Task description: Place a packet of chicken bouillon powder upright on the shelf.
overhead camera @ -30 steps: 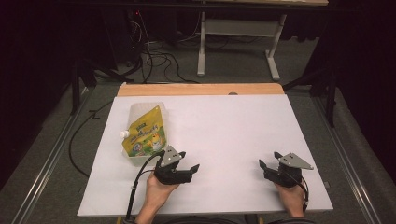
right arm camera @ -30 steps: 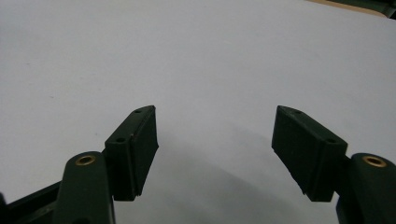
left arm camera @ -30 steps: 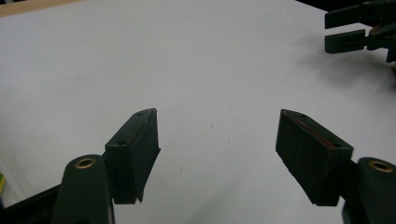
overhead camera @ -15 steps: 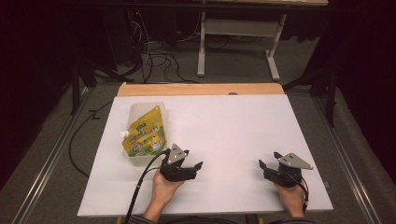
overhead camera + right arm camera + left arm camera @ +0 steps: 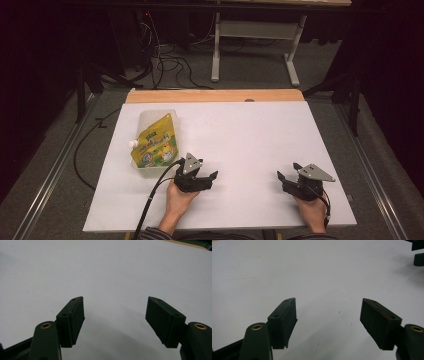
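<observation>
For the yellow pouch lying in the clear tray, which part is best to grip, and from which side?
Probably the pouch by its white spout, coming from above on the tray's left side. The pouch lies flat inside the tray, so its walls block a low sideways approach; the spout sticks out past the edge.

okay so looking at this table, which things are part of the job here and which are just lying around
Part of the job:
- yellow spouted pouch, in a clear tray
- left gripper, jaws open, just beside the tray
- right gripper, jaws open, over the white table

Just lying about:
- cables on the floor beyond the table
- grey desk frame behind
</observation>
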`<state>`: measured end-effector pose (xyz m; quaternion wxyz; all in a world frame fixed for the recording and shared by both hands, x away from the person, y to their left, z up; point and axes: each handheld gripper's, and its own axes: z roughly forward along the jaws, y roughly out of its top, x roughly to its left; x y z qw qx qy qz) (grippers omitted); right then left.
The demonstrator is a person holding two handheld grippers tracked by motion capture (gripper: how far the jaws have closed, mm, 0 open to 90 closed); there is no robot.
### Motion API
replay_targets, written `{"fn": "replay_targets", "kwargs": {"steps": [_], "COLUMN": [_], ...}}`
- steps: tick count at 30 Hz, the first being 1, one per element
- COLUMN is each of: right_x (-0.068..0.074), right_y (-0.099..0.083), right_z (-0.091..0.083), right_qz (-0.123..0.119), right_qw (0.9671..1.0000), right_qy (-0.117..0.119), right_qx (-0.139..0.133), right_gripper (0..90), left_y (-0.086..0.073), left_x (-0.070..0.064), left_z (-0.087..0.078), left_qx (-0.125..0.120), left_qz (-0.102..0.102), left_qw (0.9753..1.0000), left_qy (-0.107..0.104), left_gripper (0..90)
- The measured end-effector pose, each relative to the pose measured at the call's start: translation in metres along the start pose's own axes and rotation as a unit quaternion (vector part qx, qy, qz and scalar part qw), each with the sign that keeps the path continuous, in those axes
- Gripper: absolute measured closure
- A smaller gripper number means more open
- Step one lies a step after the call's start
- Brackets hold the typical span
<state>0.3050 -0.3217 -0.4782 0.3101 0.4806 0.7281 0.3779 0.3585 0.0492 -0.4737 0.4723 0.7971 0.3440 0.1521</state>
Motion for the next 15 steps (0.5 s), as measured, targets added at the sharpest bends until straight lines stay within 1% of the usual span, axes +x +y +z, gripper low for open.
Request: {"fn": "replay_targets", "kwargs": {"steps": [4,6,9,12,15], "right_x": [-0.0001,0.0001,0.0000,0.0000,0.0000], "right_y": [-0.0001,-0.0002,0.0000,-0.0002,-0.0002], "right_z": [-0.0001,-0.0001,-0.0001,-0.0001,-0.0001], "right_qz": [0.001,0.002,0.000,0.002,0.003], "right_qw": [1.0000,1.0000,1.0000,1.0000,1.0000], "right_qy": [0.000,0.000,0.000,0.000,0.000], "right_qx": [-0.001,-0.002,0.000,-0.002,-0.002], "right_gripper": [31.7,31.7,31.7,31.7,31.7], "left_y": [-0.0009,-0.0019,-0.0041,-0.0042,-0.0052], "left_x": [-0.0004,-0.0004,-0.0014,-0.0008,-0.0001], "left_z": [0.0033,0.0054,0.0097,0.0085,0.0065], "left_qx": [-0.003,0.000,0.007,0.004,-0.007], "left_qz": [-0.003,-0.005,-0.005,-0.007,-0.011], "left_qw": [1.0000,1.0000,0.9999,0.9999,0.9998], "left_qy": [0.006,0.005,0.010,0.013,0.014], "left_gripper": [29.4,30.2,30.4,31.0,31.8]}}
